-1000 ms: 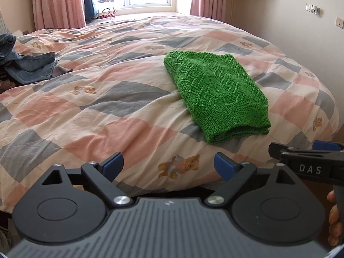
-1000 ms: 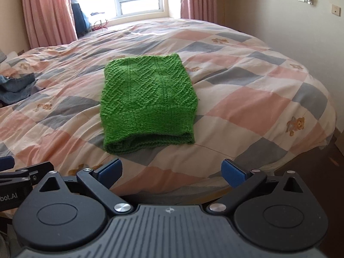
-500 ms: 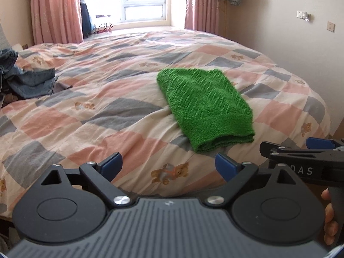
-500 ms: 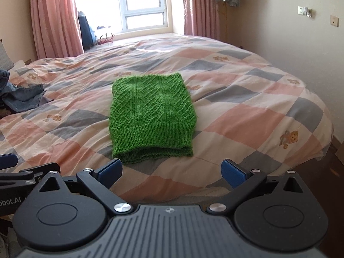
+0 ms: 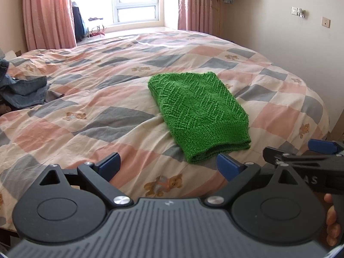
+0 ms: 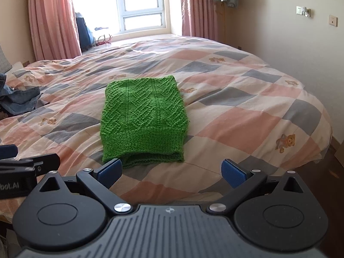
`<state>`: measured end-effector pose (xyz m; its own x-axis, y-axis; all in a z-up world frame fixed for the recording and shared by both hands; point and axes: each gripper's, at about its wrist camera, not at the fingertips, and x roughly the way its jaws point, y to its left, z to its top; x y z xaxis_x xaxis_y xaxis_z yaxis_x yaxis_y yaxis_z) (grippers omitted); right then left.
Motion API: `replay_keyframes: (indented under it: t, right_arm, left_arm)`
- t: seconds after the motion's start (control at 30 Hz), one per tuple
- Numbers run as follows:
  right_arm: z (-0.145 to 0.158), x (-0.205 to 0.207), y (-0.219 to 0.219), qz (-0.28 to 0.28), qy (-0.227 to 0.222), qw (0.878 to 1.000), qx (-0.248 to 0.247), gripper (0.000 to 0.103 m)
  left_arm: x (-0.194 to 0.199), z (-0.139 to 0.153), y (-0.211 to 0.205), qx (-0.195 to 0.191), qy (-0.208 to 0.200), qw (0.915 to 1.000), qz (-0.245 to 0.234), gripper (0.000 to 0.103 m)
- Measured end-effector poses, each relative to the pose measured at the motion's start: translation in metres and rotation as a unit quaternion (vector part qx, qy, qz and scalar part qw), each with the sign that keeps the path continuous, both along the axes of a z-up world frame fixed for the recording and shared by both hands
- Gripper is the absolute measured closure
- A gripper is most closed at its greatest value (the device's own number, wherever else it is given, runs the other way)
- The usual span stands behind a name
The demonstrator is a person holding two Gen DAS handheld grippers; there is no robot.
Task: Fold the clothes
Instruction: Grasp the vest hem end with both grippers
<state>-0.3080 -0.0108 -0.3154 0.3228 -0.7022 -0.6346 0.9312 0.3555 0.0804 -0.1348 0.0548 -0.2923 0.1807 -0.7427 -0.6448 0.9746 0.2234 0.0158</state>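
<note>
Folded green sweater (image 6: 144,122) hides its sleeves; denim pile (image 5: 23,90) cut off.

Daylight is coming in through the window (image 6: 139,6) far ahead of each tool; its panes are blowing out to white. The bed (image 6: 236,116) is lying evenly lit, shadows soft. Fisheye distortion is bending the bed's edge and darkening the frame corners. Focus is holding sharp on the green sweater (image 6: 144,120); the curtains (image 5: 47,13) are reading slightly soft.
</note>
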Motion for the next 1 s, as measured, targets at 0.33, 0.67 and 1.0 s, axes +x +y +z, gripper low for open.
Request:
replay_keyframes:
  t: [0.33,0.67,1.0]
  right_arm:
    - [-0.026,-0.06,-0.077,0.021,-0.15,0.988,0.003,0.002]
    - [-0.045,-0.026,-0.243,0.134,-0.223,0.957,0.129,0.005]
    - [-0.079,0.004,-0.3,0.115,-0.221,0.926,0.285,0.013]
  left_arm:
    - [0.069,-0.029,-0.09,0.028,0.124,0.9915,-0.027,0.007]
    - [0.148,-0.071,-0.221,0.068,0.26,0.9616,-0.057,0.006]
    - [0.18,-0.103,-0.273,0.144,0.378,0.9135,-0.041,0.006]
